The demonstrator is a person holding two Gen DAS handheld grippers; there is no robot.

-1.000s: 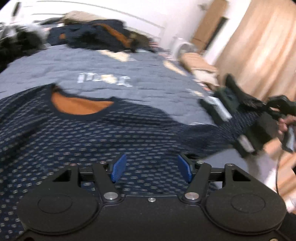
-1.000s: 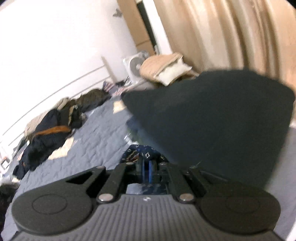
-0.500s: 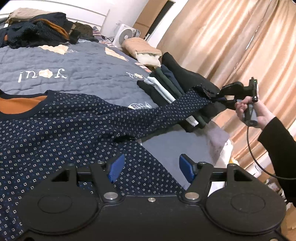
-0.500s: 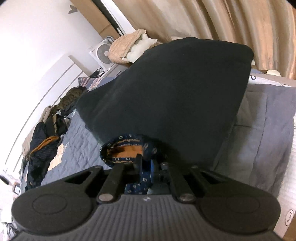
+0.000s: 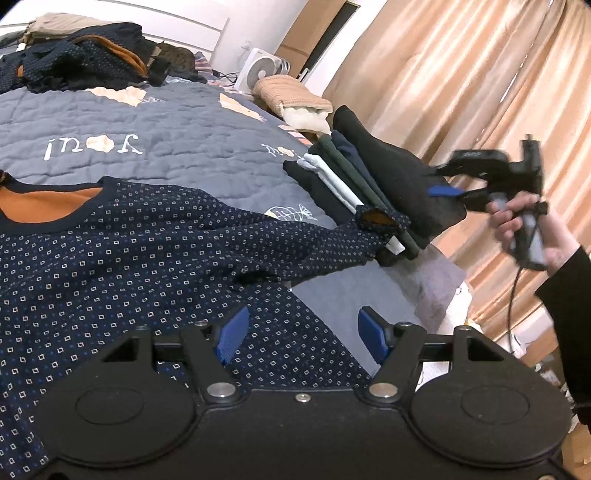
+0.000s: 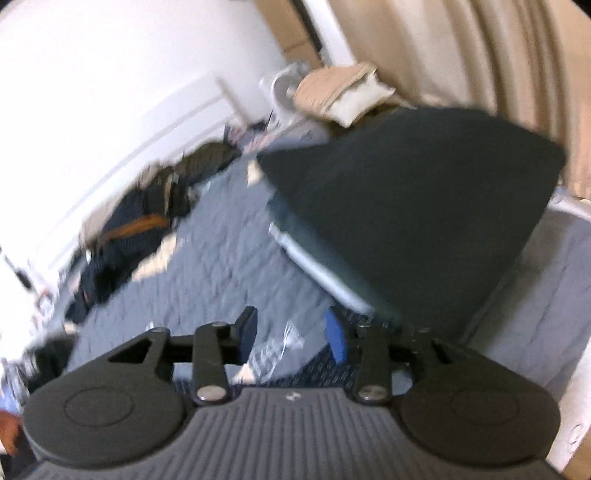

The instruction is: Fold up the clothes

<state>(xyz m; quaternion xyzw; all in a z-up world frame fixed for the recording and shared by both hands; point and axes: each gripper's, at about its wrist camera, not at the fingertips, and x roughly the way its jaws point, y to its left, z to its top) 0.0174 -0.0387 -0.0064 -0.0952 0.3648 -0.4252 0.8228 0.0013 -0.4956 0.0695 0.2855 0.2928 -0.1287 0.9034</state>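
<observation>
A home bedroom: a quilted bed (image 5: 192, 125) strewn with clothes (image 5: 85, 55), long curtains (image 5: 461, 81), and a fan (image 5: 258, 72).

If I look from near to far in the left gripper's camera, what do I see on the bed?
Left gripper → dotted navy top → grey quilt → heap of dark clothes → white headboard.

A grey quilted bed (image 5: 177, 125) fills the room; white headboard (image 5: 199, 26) upper left, peach curtains (image 5: 461, 81) right, a small white fan (image 5: 256, 72) between.
</observation>
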